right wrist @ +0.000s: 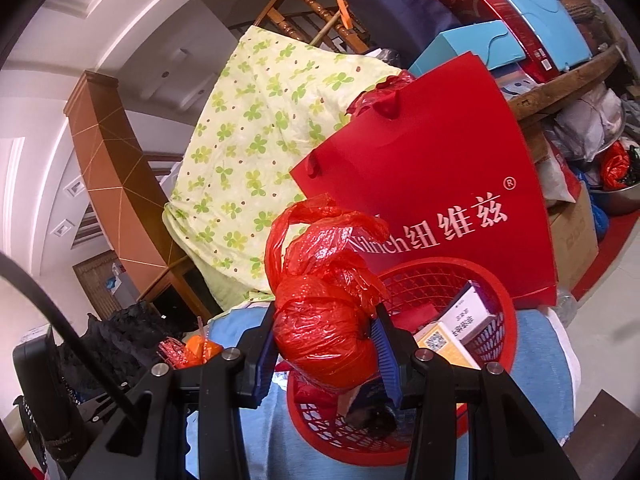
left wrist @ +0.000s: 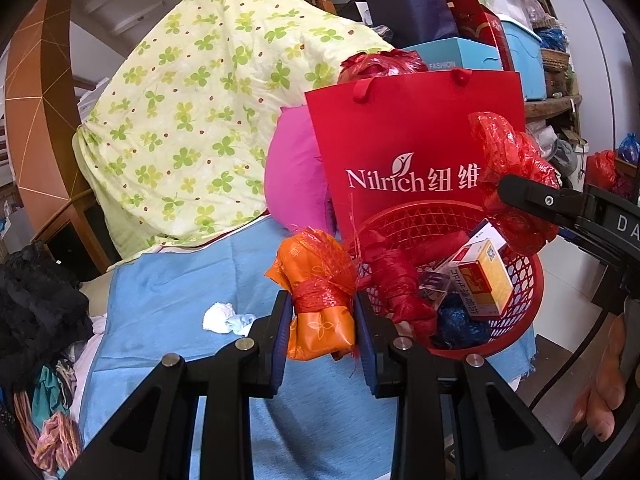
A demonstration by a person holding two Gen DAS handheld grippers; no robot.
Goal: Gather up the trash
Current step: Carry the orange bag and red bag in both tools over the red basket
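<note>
Left wrist view shows, biggest of all, a pale quilt printed with green clovers (left wrist: 192,120) heaped at the back, and in front of it a blue cloth (left wrist: 172,292) spread over the surface that carries everything here. Against the quilt leans a pink cushion (left wrist: 292,164), and before that stands a red paper gift bag (left wrist: 404,136) with white lettering, upright in this view and tilted in the right wrist view (right wrist: 436,184). Just in front of the bag sits a round red mesh basket (left wrist: 524,276), which already holds a yellow and red carton (left wrist: 480,276), a red bundle and something dark blue. The right gripper (right wrist: 326,344) is clamped on a crumpled red plastic bag (right wrist: 324,320), its blue fingers (right wrist: 266,352) pressing both sides, and it holds that bag above the near rim of the basket (right wrist: 500,320); from the left camera the same bag (left wrist: 516,184) hangs over the basket's right side. The left gripper (left wrist: 324,320) is closed on an orange packet wrapped in red netting (left wrist: 320,292), held above the blue cloth just left of the basket. A small white crumpled tissue (left wrist: 224,318) lies on the cloth to the left of that gripper.
</note>
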